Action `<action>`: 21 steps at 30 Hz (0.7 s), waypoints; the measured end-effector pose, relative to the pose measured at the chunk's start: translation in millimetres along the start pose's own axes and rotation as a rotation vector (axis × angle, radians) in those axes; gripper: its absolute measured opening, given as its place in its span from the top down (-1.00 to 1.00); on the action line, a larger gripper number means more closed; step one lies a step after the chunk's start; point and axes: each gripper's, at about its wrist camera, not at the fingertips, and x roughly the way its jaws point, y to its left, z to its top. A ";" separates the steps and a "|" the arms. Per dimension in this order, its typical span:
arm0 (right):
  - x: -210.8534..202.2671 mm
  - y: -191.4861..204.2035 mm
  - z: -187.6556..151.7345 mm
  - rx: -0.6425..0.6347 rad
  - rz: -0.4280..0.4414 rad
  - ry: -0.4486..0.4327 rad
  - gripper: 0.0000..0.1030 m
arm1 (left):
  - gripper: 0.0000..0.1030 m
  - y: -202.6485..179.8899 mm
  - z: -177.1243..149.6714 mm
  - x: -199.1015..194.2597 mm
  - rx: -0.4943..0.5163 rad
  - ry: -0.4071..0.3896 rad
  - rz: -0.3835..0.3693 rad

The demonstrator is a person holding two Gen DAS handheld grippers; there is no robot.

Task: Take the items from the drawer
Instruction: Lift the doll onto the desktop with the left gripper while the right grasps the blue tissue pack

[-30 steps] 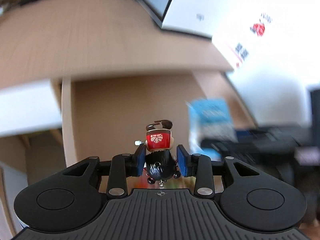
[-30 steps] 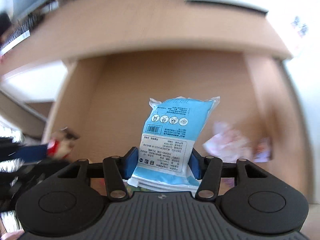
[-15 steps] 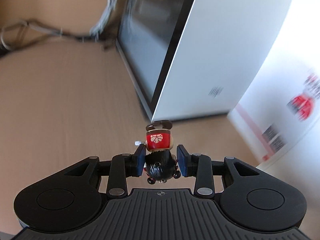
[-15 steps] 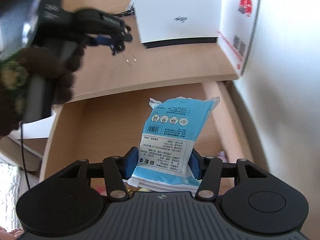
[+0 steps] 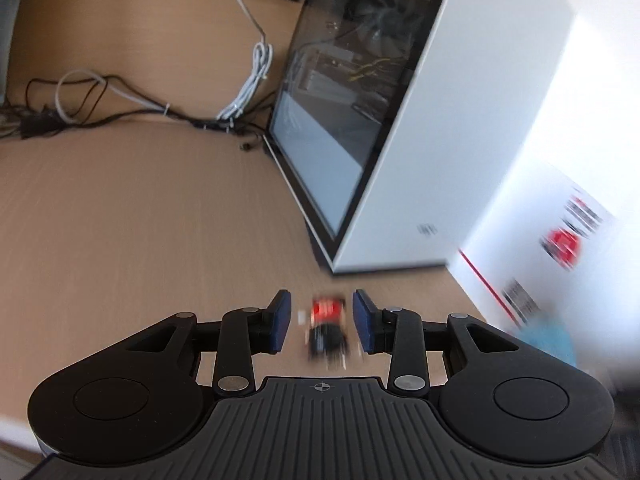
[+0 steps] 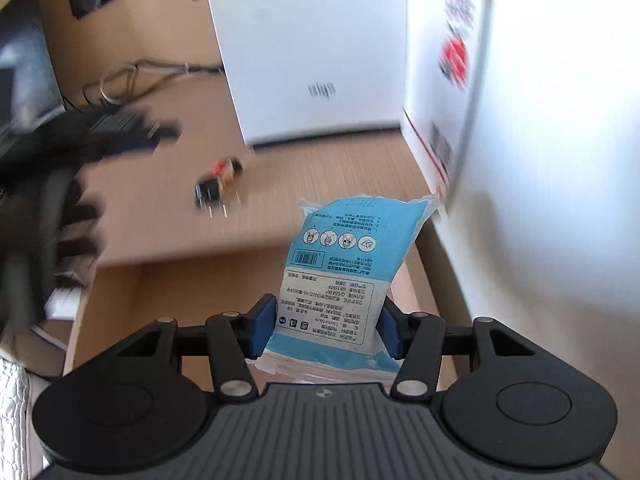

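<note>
Gripping the blue packet (image 6: 336,276) in my right gripper (image 6: 328,330), pads pinching its lower sides, packet upright above the open drawer (image 6: 248,280) by the desk edge. My left gripper (image 5: 322,326) is open: a clear gap shows each side of the small red and black toy (image 5: 328,330), which is blurred btwn the pads w/o touching them.

Right view shows what left can't: the toy (image 6: 218,186) sits apart from my left gripper (image 6: 132,134), low over the desk (image 6: 320,176); can't tell if it has landed. It also shows the drawer and packet label. Left view alone shows the PC case's glass side (image 5: 340,112), the cables (image 5: 160,108) behind, and just a blue smear of packet (image 5: 552,338) at right.

Vs half a sec ago: left pads were clamped on the toy, now they're spread and it's loose. Right grip unchanged, but the packet has come up from over the drawer toward the desktop, near the white box (image 6: 460,100).
</note>
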 end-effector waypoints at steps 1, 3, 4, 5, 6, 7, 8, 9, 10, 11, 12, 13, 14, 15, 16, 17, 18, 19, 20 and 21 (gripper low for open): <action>5.1 1.6 11.4 -0.009 0.013 -0.025 -0.04 | 0.28 2.2 -9.3 -11.6 0.002 0.018 -0.006; 22.1 4.5 34.0 -0.030 0.051 -0.060 -0.04 | 0.28 6.7 -30.5 -28.7 -0.001 0.077 -0.008; 34.0 6.6 44.8 -0.036 0.067 -0.066 -0.04 | 0.28 11.3 -42.5 -33.0 -0.014 0.113 -0.007; 46.9 9.6 54.6 -0.039 0.082 -0.063 -0.04 | 0.28 12.9 -53.7 -38.3 -0.030 0.147 -0.004; 61.5 11.1 62.4 -0.037 0.098 -0.056 -0.04 | 0.28 14.9 -64.1 -43.2 -0.050 0.176 0.001; 76.3 12.1 68.6 -0.028 0.120 -0.046 -0.04 | 0.28 17.3 -74.1 -47.8 -0.073 0.201 0.008; 92.7 12.7 73.7 -0.014 0.149 -0.026 -0.04 | 0.28 19.0 -82.9 -51.4 -0.091 0.223 0.015; 106.7 13.4 76.2 0.002 0.166 0.000 -0.04 | 0.28 20.9 -90.5 -55.6 -0.103 0.240 0.024; 120.6 14.3 77.5 0.015 0.174 0.027 -0.04 | 0.28 22.4 -96.0 -58.9 -0.110 0.252 0.034; 131.4 15.7 77.9 0.013 0.174 0.044 -0.04 | 0.28 23.8 -101.7 -63.4 -0.103 0.266 0.042; 137.3 18.0 76.2 0.002 0.171 0.055 -0.07 | 0.28 25.1 -106.3 -67.2 -0.089 0.282 0.048; 138.7 19.6 75.0 -0.008 0.163 0.049 -0.09 | 0.28 25.0 -110.2 -70.0 -0.071 0.299 0.052; 136.0 20.5 73.9 -0.020 0.159 0.034 -0.14 | 0.28 26.1 -112.8 -72.2 -0.054 0.316 0.052; 130.6 20.6 73.3 -0.025 0.160 0.026 -0.27 | 0.28 27.1 -115.4 -73.9 -0.045 0.332 0.050; 122.9 19.4 72.4 -0.021 0.162 0.013 -0.35 | 0.28 28.6 -117.4 -74.6 -0.042 0.348 0.049; 114.2 17.5 70.2 -0.017 0.160 -0.007 -0.47 | 0.28 31.2 -118.8 -73.1 -0.041 0.369 0.051; 100.6 16.8 66.6 -0.020 0.158 -0.027 -0.51 | 0.28 33.1 -120.7 -68.7 -0.039 0.401 0.057; 86.6 16.8 62.4 -0.029 0.154 -0.045 -0.52 | 0.28 34.5 -122.3 -63.1 -0.035 0.444 0.064; 72.9 16.0 56.9 -0.046 0.143 -0.061 -0.57 | 0.28 34.1 -123.1 -54.9 -0.022 0.498 0.067; 60.3 16.3 49.5 -0.063 0.125 -0.072 -0.63 | 0.28 31.5 -128.7 -51.3 -0.011 0.544 0.065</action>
